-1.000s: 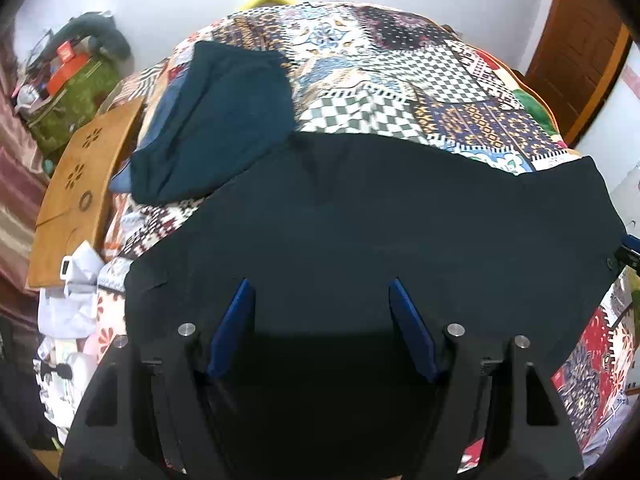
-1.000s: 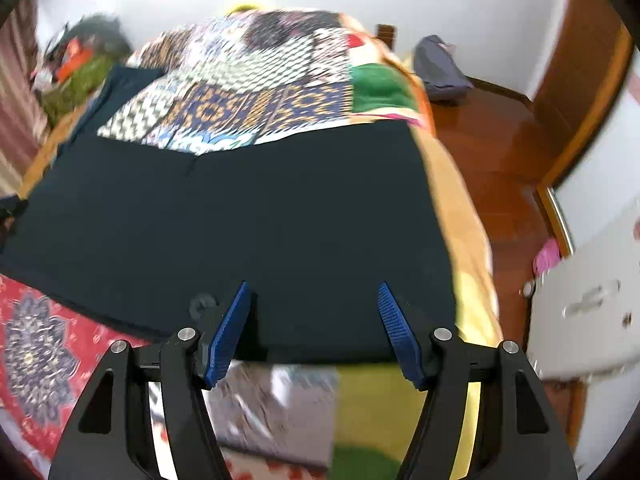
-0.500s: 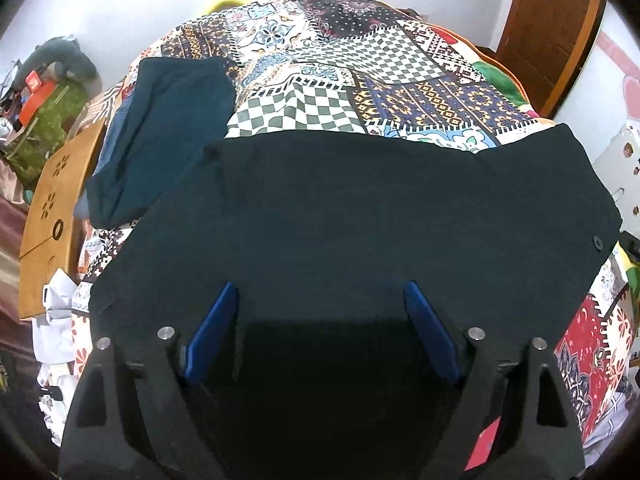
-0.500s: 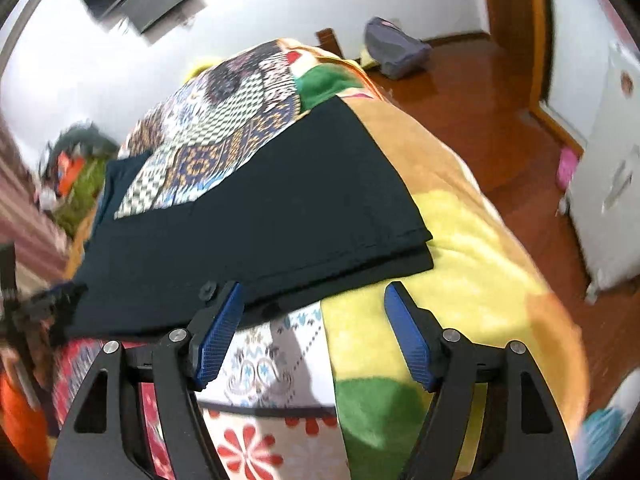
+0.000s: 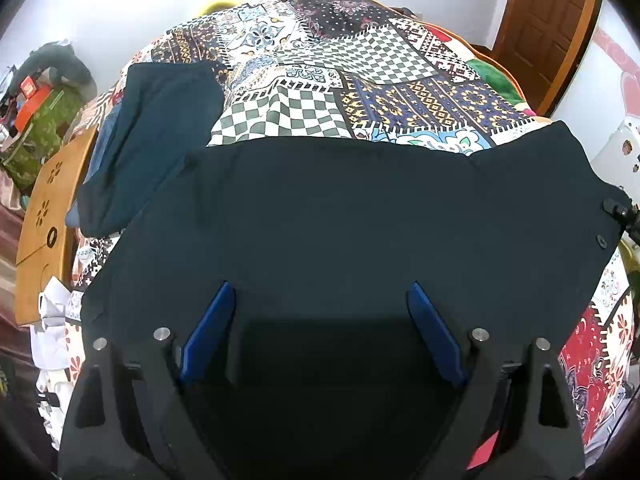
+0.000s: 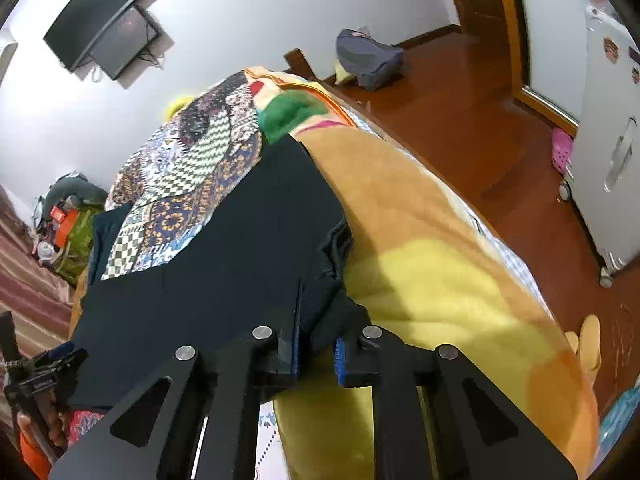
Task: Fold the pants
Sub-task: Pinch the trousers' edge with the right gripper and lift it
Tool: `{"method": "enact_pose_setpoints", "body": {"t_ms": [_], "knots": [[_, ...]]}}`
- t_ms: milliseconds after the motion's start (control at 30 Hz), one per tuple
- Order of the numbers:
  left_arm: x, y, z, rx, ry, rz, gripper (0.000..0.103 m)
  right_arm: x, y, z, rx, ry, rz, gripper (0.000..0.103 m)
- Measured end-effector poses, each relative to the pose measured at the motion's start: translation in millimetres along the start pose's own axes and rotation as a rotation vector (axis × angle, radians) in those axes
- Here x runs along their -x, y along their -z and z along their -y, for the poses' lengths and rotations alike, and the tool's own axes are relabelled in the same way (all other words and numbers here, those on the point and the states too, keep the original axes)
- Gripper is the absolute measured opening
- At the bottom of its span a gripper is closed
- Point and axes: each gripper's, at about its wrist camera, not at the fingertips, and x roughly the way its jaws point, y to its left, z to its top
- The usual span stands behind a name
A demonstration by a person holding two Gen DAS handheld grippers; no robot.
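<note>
Pants (image 5: 340,216) flat across patchwork bed (image 5: 320,80).
Right gripper (image 6: 316,356) just clamped onto bunched waistband corner; left gripper (image 5: 320,332) spread wide above fabric, gripping nothing.

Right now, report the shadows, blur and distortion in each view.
Left wrist: sharp, fisheye-bowed; the left gripper casts a dark shadow on the black pants. Right wrist: strongly tilted, patchwork bedspread slightly soft, wooden floor glossy.

No text can be read; stickers on the white cabinet (image 6: 612,128) seem too blurred.
</note>
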Motion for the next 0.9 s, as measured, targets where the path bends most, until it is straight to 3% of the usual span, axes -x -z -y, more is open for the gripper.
{"method": "enact_pose_setpoints", "body": {"t_ms": [133, 333, 567, 900], "knots": [[2, 1, -3, 0.006, 0.006, 0.004, 0.09, 2, 0, 0, -0.005, 0.003, 0.002, 0.009], [21, -3, -14, 0.046, 0.024, 0.047, 0.09, 25, -20, -34, 0.061, -0.048, 0.082, 0.009], [67, -2, -38, 0.114, 0.024, 0.147, 0.09, 50, -49, -103, 0.19, -0.159, 0.184, 0.009], [112, 21, -81, 0.205, -0.003, 0.234, 0.09, 44, -56, -220, 0.384, -0.3, 0.188, 0.009]]}}
